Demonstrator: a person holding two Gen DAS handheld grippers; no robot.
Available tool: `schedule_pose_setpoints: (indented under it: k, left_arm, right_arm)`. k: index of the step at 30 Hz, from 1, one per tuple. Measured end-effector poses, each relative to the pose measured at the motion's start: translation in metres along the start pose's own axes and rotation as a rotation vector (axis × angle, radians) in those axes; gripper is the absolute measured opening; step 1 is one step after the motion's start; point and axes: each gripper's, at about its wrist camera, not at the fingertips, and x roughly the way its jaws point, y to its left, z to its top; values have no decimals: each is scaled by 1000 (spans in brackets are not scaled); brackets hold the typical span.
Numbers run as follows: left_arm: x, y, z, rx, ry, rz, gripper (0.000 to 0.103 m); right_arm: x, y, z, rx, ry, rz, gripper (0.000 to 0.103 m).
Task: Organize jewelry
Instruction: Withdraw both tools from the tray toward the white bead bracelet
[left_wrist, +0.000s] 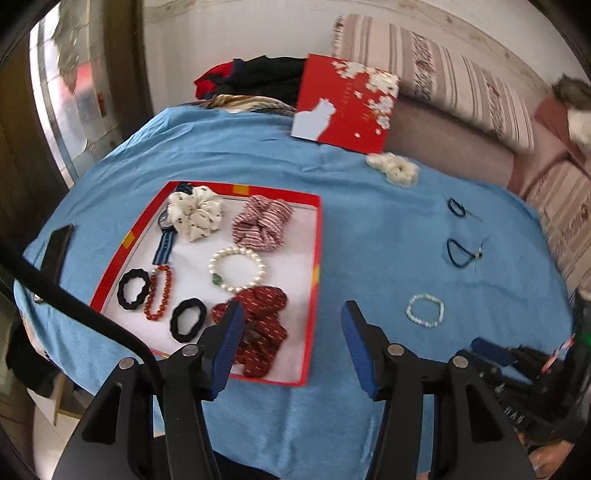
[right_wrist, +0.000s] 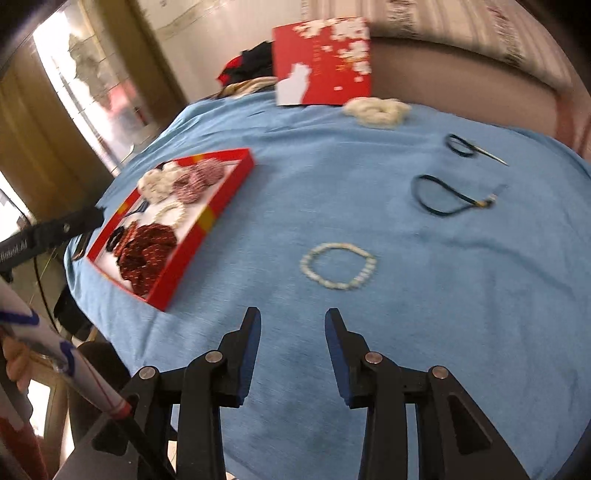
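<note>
A shallow red box (left_wrist: 317, 254) (right_wrist: 207, 221) lies on the blue cloth. It holds several scrunchies, a pearl bracelet (left_wrist: 236, 269), black hair ties, a red bead bracelet and a watch. My left gripper (left_wrist: 291, 306) hovers open over the box's near right corner, above the dark red scrunchie (left_wrist: 264, 325), with nothing between its fingers. Loose on the cloth are a white bead bracelet (left_wrist: 424, 309) (right_wrist: 338, 266), two dark blue hair cords (right_wrist: 441, 197) (right_wrist: 460, 144) and a cream scrunchie (right_wrist: 376, 109). My right gripper (right_wrist: 292, 311) is open and empty, just short of the white bracelet.
The red box lid (left_wrist: 343, 103) (right_wrist: 321, 62) leans at the table's far edge, near a pile of dark clothes (left_wrist: 255, 79). A dark phone (left_wrist: 57, 251) lies at the left edge. A sofa with a striped cushion (left_wrist: 461, 85) stands behind on the right.
</note>
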Motion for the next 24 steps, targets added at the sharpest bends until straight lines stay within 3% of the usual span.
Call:
schedule_pose_setpoints:
  k: [11,24]
  left_arm:
    - [-1,-36,-12,78,24,41,53]
    - [11,-55,-12,109,56,26,54]
  right_arm:
    - [-13,-36,-17,86,-22,-4,42]
    - [-16,-62,-22,145,-34,-18,44]
